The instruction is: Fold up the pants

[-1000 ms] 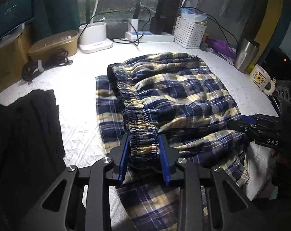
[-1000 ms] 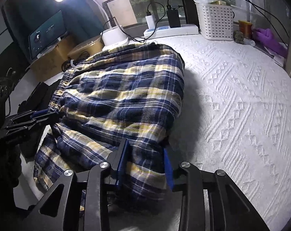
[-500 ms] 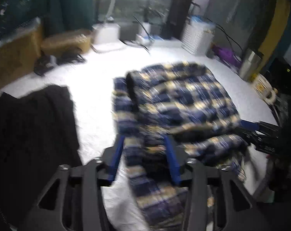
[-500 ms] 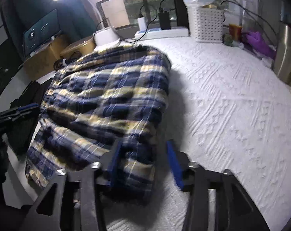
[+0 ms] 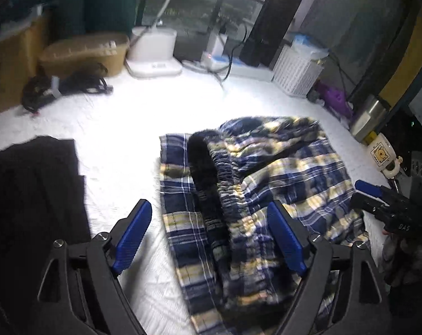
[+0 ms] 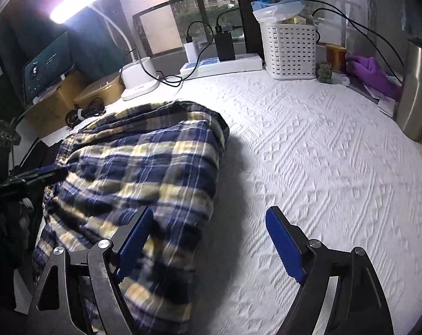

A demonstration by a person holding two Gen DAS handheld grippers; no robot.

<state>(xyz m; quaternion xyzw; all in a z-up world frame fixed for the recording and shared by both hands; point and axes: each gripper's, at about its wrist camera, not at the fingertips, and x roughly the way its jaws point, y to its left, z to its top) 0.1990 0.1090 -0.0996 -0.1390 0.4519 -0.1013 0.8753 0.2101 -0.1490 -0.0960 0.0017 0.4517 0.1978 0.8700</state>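
Observation:
The navy and yellow plaid pants [image 5: 281, 173] lie folded over on the white textured cover [image 5: 121, 128], elastic waistband [image 5: 227, 184] running toward me. My left gripper [image 5: 211, 234] hovers over the near end of the waistband; its jaws are opening, the blue pads stand wide apart, and the cloth lies loose between them. In the right wrist view the pants [image 6: 144, 162] fill the left half. My right gripper [image 6: 209, 240] is opening too, its left pad over the folded edge, its right pad over bare cover [image 6: 322, 153]. Neither pad presses on fabric.
A black garment [image 5: 29, 195] lies at the left. Along the back stand a white basket [image 6: 289, 50], a lamp base [image 6: 138, 81], a power strip [image 6: 222, 65] with cables and a cardboard box [image 5: 82, 53]. A steel tumbler [image 5: 367, 117] and mug [image 5: 381, 153] sit at the right.
Both grippers were shut on the pants a second ago. Both have opened, let go and drawn back, and the fabric now rests loose on the cover.

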